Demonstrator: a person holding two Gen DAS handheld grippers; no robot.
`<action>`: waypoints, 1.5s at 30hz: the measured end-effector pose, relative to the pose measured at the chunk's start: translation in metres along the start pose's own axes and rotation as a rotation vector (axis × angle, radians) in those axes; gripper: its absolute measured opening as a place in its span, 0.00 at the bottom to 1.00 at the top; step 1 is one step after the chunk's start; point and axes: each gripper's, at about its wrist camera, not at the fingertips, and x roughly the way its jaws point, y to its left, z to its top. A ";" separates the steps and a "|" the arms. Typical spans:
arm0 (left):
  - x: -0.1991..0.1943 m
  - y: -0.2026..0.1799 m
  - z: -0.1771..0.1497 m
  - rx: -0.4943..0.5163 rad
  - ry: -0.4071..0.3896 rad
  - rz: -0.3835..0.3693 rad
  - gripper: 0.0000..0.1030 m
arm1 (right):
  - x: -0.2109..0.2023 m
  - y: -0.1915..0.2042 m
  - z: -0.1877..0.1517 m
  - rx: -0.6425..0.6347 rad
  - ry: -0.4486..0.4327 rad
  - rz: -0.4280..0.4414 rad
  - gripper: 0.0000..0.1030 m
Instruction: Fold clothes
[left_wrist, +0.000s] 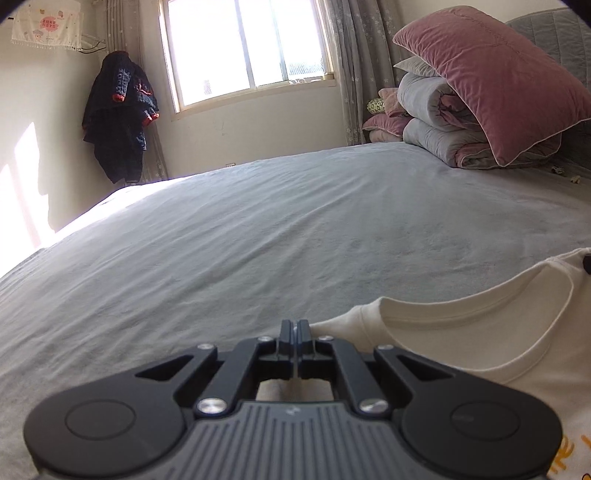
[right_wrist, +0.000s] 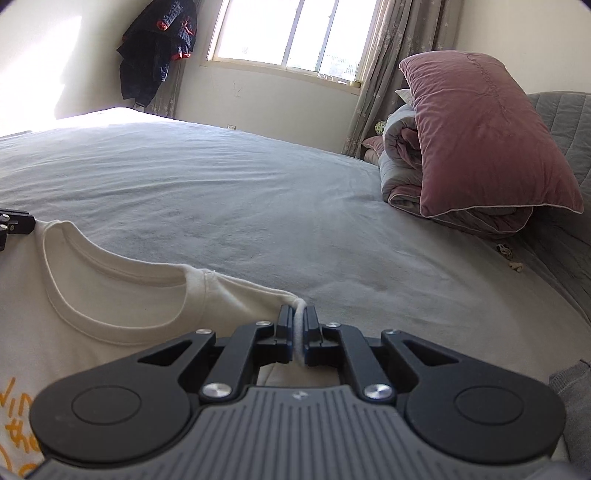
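Here, cream T-shirt (right_wrist: 110, 295) with ribbed neckline, orange print, shoulders pinched in left tongs (left_wrist: 294, 325), right tongs (right_wrist: 297, 314)

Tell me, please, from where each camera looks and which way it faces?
Left wrist: sits on the left gripper, looks along its shut fingers over the bed toward the window; the shirt is at its right.
Right wrist: sits on the right gripper, shut on the shirt's shoulder edge; the left gripper's tip shows at the picture's left edge.
Shared: bed, window, pillow, shirt.
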 end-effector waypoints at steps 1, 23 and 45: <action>0.007 -0.001 -0.003 -0.002 0.015 0.000 0.02 | 0.008 0.001 -0.003 0.005 0.020 0.005 0.06; 0.005 0.010 -0.015 -0.114 0.123 -0.254 0.04 | 0.016 0.002 -0.004 0.166 0.136 0.330 0.14; -0.025 -0.007 -0.011 -0.144 0.129 -0.251 0.39 | -0.006 -0.014 0.007 0.189 0.110 0.219 0.34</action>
